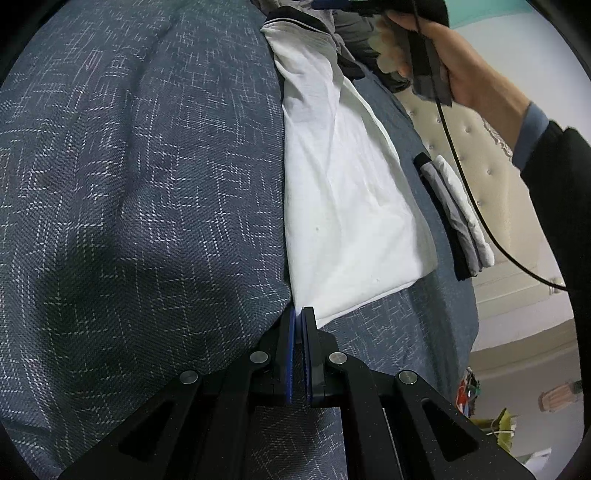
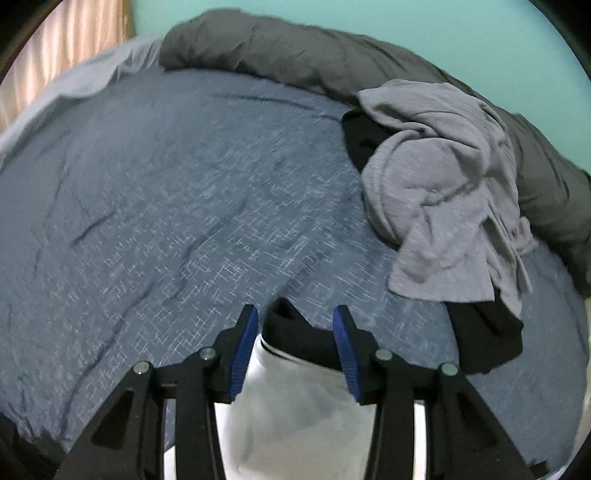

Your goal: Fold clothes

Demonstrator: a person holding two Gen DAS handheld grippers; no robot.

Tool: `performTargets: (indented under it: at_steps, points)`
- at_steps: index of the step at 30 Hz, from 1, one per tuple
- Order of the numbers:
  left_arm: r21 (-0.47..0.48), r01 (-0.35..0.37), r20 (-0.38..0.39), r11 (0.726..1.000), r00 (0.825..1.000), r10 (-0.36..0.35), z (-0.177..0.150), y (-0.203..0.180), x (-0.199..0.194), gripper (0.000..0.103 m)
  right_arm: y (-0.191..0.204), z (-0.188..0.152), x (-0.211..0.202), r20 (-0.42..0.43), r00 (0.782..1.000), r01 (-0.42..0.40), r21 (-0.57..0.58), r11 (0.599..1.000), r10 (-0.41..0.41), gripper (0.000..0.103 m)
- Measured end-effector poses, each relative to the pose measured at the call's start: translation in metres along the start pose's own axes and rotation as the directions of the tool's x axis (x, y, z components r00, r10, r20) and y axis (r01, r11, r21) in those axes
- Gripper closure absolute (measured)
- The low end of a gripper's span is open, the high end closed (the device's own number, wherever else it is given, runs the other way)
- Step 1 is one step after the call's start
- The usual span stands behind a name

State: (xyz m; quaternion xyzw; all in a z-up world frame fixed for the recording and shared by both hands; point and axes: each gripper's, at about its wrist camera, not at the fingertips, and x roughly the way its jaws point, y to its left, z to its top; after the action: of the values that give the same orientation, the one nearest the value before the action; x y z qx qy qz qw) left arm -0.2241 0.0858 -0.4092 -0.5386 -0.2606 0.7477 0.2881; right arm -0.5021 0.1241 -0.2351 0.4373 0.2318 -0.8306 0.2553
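left gripper (image 1: 302,314): nearest thing in the left view, jaws pressed together on the near corner of the white shirt (image 1: 343,192); the blue pads meet with only the cloth edge between them.
white shirt: lies in a long folded strip on the blue bedspread (image 1: 140,192), running from the near corner away to its dark collar (image 1: 291,20) at the far end.
handling: thin, soft and light, I judge; it will sag and crease wherever it is not supported, so hems and corners are the places to pinch, not the middle.
right gripper (image 2: 294,325): jaws partly open, pads clear of the cloth; the dark collar (image 2: 295,332) sits between them, loose as far as the blurred view shows.
folded stack (image 1: 454,218): right of the shirt, apart from it, near the bed's edge.
grey garment (image 2: 443,184): crumpled over something black, far right, unfolded.
dark blanket (image 2: 295,48): bunched along the far edge.
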Motion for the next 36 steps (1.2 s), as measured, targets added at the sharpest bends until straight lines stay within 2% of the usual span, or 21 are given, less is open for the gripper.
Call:
performTargets:
  at_steps: [5, 8, 11, 14, 18, 21, 23, 26, 29, 32, 35, 36]
  points:
    - [0.005, -0.001, 0.0, 1.0, 1.0, 0.001, -0.001, -0.001, 0.001, 0.099, 0.022, 0.008, 0.031, -0.116, 0.991, 0.049, -0.14, 0.989, -0.065, 0.061]
    - [0.007, -0.003, 0.001, 1.0, 1.0, 0.003, 0.0, -0.002, 0.001, 0.099, 0.029, 0.008, 0.04, -0.159, 0.983, 0.058, -0.201, 0.978, -0.091, 0.087]
    - [0.009, -0.005, 0.002, 1.0, 1.0, 0.005, 0.0, -0.003, 0.001, 0.099, 0.031, 0.004, 0.039, -0.18, 0.98, 0.046, -0.218, 0.975, -0.086, 0.098]
    - [0.011, -0.007, 0.002, 1.0, 1.0, 0.006, 0.0, -0.004, 0.001, 0.099, 0.032, 0.006, 0.038, -0.166, 0.981, 0.063, -0.229, 0.971, -0.103, 0.099]
    - [0.013, -0.009, 0.003, 1.0, 1.0, 0.009, 0.0, -0.005, 0.002, 0.099, 0.016, 0.019, 0.026, -0.069, 0.99, 0.109, -0.135, 0.985, -0.119, 0.099]
    - [0.013, -0.008, 0.003, 1.0, 1.0, 0.008, 0.0, -0.004, 0.002, 0.099, 0.006, 0.029, 0.029, -0.046, 0.985, 0.161, -0.114, 0.98, -0.167, 0.099]
    - [0.01, -0.006, 0.003, 1.0, 1.0, 0.006, 0.0, -0.004, 0.004, 0.099, -0.001, 0.037, 0.03, -0.02, 0.986, 0.161, -0.074, 0.984, -0.163, 0.099]
    - [0.008, -0.005, 0.003, 1.0, 1.0, 0.005, 0.0, -0.004, 0.004, 0.099, 0.001, 0.044, 0.038, -0.035, 0.988, 0.147, -0.071, 0.987, -0.15, 0.099]
    - [0.002, -0.001, 0.002, 1.0, 1.0, 0.001, 0.001, -0.004, 0.004, 0.099, 0.008, 0.044, 0.058, -0.089, 0.991, 0.098, -0.074, 0.992, -0.104, 0.099]
    - [-0.001, 0.001, 0.001, 1.0, 1.0, -0.001, 0.002, -0.003, 0.004, 0.099, 0.014, 0.039, 0.07, -0.12, 0.987, 0.102, -0.077, 0.992, -0.111, 0.099]
    - [-0.003, 0.003, 0.0, 1.0, 1.0, -0.003, 0.003, -0.002, 0.003, 0.099, 0.008, 0.037, 0.071, -0.102, 0.988, 0.11, -0.042, 0.993, -0.114, 0.097]
    - [-0.002, 0.002, 0.0, 1.0, 1.0, -0.002, 0.003, -0.002, 0.003, 0.099, 0.004, 0.037, 0.068, -0.088, 0.987, 0.129, -0.029, 0.991, -0.131, 0.092]
